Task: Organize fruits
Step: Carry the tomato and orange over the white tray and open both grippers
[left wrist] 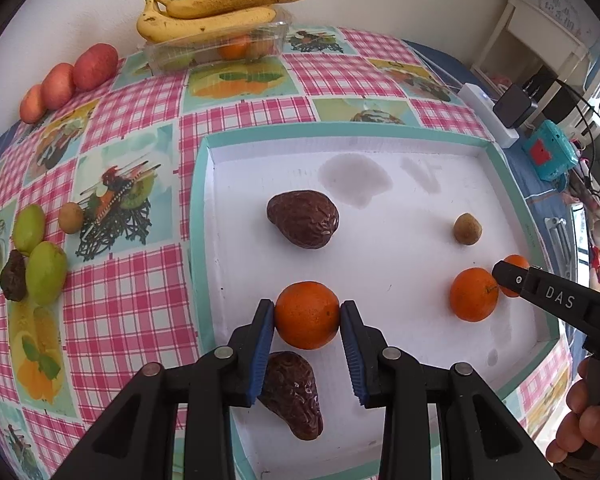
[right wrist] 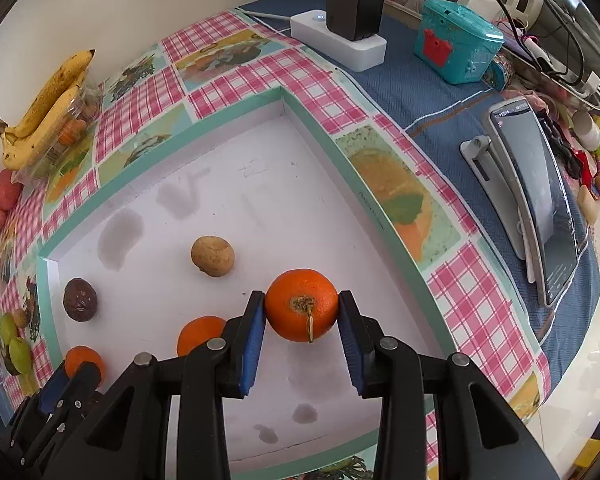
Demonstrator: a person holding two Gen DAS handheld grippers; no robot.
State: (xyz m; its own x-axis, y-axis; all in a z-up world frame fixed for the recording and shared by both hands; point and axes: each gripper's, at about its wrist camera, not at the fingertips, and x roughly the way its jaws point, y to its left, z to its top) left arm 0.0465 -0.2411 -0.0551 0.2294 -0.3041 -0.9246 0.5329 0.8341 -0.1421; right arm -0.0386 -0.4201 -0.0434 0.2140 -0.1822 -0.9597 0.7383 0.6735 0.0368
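Note:
A white tray with a teal rim (left wrist: pixel 340 134) (right wrist: pixel 204 136) lies on the checked tablecloth. My left gripper (left wrist: pixel 307 316) (right wrist: pixel 76 372) is shut on an orange (left wrist: pixel 307 315) (right wrist: pixel 82 360) low over the tray's near left part. My right gripper (right wrist: pixel 302 312) (left wrist: pixel 510 280) is shut on a stemmed orange (right wrist: pixel 302 305) (left wrist: pixel 516 268) near the tray's right side. A third orange (left wrist: pixel 473 295) (right wrist: pixel 200 334) lies in the tray between them. Two wrinkled brown fruits (left wrist: pixel 303 224) (left wrist: pixel 296 394) and a small tan fruit (left wrist: pixel 467 229) (right wrist: pixel 213 256) also lie in the tray.
Bananas (left wrist: pixel 216 12) rest on a clear plastic box (left wrist: pixel 220 46) at the back. Three red fruits (left wrist: pixel 68 80) and green fruits (left wrist: pixel 40 256) sit left of the tray. A power strip (right wrist: pixel 340 40), a teal box (right wrist: pixel 456 40) and a phone on a stand (right wrist: pixel 532 200) are on the right.

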